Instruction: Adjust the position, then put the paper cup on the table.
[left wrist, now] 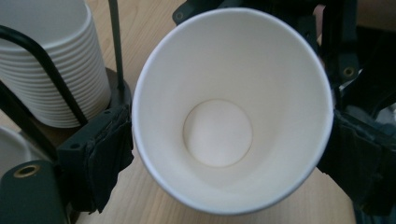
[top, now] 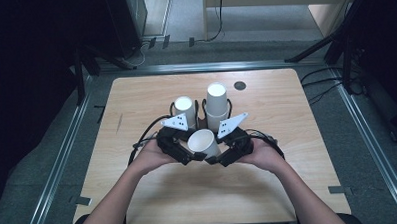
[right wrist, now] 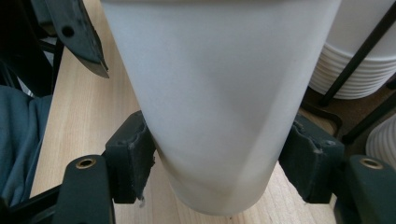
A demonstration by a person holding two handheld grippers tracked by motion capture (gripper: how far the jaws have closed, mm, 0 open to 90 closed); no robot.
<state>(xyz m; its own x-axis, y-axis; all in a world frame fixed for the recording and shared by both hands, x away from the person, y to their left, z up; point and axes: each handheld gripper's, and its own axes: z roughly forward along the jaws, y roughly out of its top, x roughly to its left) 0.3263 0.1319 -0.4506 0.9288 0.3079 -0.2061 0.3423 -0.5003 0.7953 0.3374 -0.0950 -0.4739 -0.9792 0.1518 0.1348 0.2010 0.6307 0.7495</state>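
A single white paper cup [top: 203, 143] hangs tilted above the wooden table [top: 288, 174], its mouth turned toward the person. My left gripper [top: 180, 151] is shut on it from the left and my right gripper [top: 229, 152] from the right. In the left gripper view I look into the cup [left wrist: 219, 130], and my gripper [left wrist: 231, 154] has a pad [left wrist: 109, 156] pressed on each side of its rim. The right gripper view has the cup's outer wall [right wrist: 219, 102] clamped low down by my gripper [right wrist: 219, 161]. Just behind are a tall cup stack [top: 217, 104] and a shorter stack [top: 184, 110].
Both stacks sit in black wire holders [left wrist: 70, 100] on a dark base at the table's middle. A stack [right wrist: 355, 60] stands close behind the held cup. A small dark disc [top: 240, 85] lies near the far edge. Tripod legs [top: 314, 50] and metal floor rails [top: 63, 156] surround the table.
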